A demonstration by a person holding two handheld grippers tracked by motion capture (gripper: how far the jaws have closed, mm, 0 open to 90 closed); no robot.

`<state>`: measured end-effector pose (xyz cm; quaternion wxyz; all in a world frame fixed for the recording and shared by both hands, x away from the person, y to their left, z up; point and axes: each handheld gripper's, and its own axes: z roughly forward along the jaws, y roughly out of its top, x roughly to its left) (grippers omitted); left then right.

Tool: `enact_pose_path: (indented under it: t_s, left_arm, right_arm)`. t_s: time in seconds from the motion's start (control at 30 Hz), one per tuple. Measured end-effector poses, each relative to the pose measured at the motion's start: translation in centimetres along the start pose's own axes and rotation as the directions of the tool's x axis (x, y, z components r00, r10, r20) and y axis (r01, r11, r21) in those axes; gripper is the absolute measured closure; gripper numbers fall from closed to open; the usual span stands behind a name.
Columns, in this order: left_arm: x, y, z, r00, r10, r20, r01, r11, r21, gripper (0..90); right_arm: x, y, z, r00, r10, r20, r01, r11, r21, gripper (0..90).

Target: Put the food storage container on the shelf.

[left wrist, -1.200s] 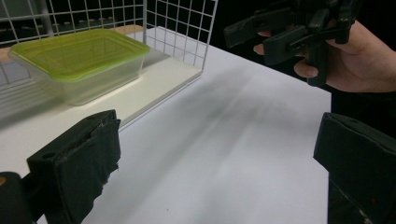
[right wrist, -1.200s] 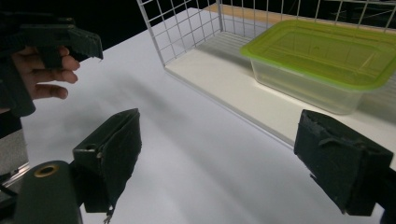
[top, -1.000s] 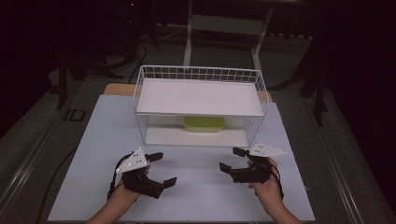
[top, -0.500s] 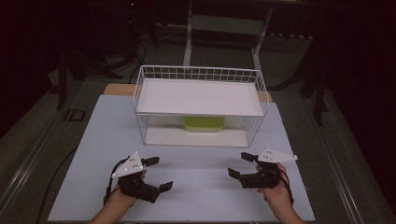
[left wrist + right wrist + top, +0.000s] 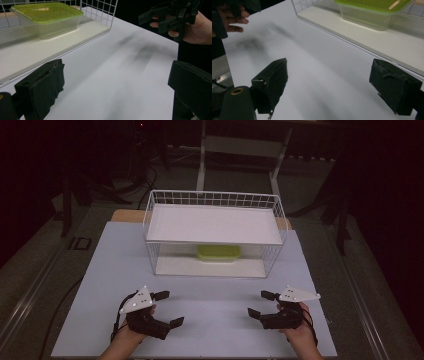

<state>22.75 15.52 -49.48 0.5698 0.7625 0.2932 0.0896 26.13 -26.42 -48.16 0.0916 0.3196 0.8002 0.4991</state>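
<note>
pulling both grippers back toward the table's near edge.
left gripper [image 5: 167, 309] and right gripper [image 5: 259, 304] wide open, empty, farther apart than a second ago; green-lidded container [image 5: 218, 253] untouched on wire rack [image 5: 210, 198] lower shelf; likely pre-start.

Desk [image 5: 200, 320]: pale white top, bare across near half. A wooden edge shows at its far corners. White wire rack [image 5: 215, 237] stands directly on the far half, centred, w/ a flat white upper shelf [image 5: 215, 222] & a white base board [image 5: 210, 266]. Clear container w/ green lid [image 5: 218, 252] sits on base board, under the shelf, towards the back.
</note>
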Motion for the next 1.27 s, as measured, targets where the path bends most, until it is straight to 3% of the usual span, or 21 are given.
enact_pose_path:
  t_s: [0.17, 0.4, 0.5, 0.6, 0.7, 0.87, 1.27]
  left_arm:
    - [0.1, -0.6, 0.3, 0.9998, 0.019, -0.004, -0.019, 0.9994, 0.028, 1.2]
    - [0.4, -0.8, 0.6, 0.9998, 0.01, -0.019, -0.01, 0.9994, 0.035, 1.2]
    - [0.6, -0.7, 0.5, 0.9981, 0.044, -0.044, -0.042, 0.9982, 0.044, 1.2]
    - [1.0, -0.6, 0.3, 0.9969, 0.044, -0.065, -0.041, 0.9983, 0.041, 1.2]
    - [1.4, -0.8, 0.2, 0.9953, 0.028, -0.093, -0.023, 0.9985, 0.049, 1.2]
    - [1.5, -1.0, 0.3, 0.995, -0.001, -0.1, 0.006, 0.9988, 0.049, 1.2]
    - [1.4, -1.0, 0.6, 0.9958, 0.009, -0.091, -0.004, 0.9983, 0.059, 1.2]
  right_arm:
    - [-0.6, -0.2, 0.0, 0.9998, -0.02, -0.004, 0.02, 1.0, 0.002, 15.1]
    - [-1.5, -0.7, 0.2, 0.9999, -0.015, 0.0, 0.015, 1.0, 0.023, 15.1]
    - [-1.7, -0.9, 0.3, 0.9996, -0.007, 0.027, 0.006, 0.999, 0.04, 15.1]
    - [-1.8, -1.0, 0.4, 0.998, 0.015, 0.061, -0.018, 0.998, 0.061, 15.1]
    - [-1.8, -1.1, 0.5, 0.9978, 0.021, 0.064, -0.025, 0.998, 0.063, 15.1]
    - [-1.9, -0.9, 0.4, 0.9978, 0.024, 0.062, -0.027, 0.999, 0.041, 15.1]
    - [-2.4, -0.9, 0.2, 0.9974, 0.049, 0.052, -0.05, 0.998, 0.025, 16.6]
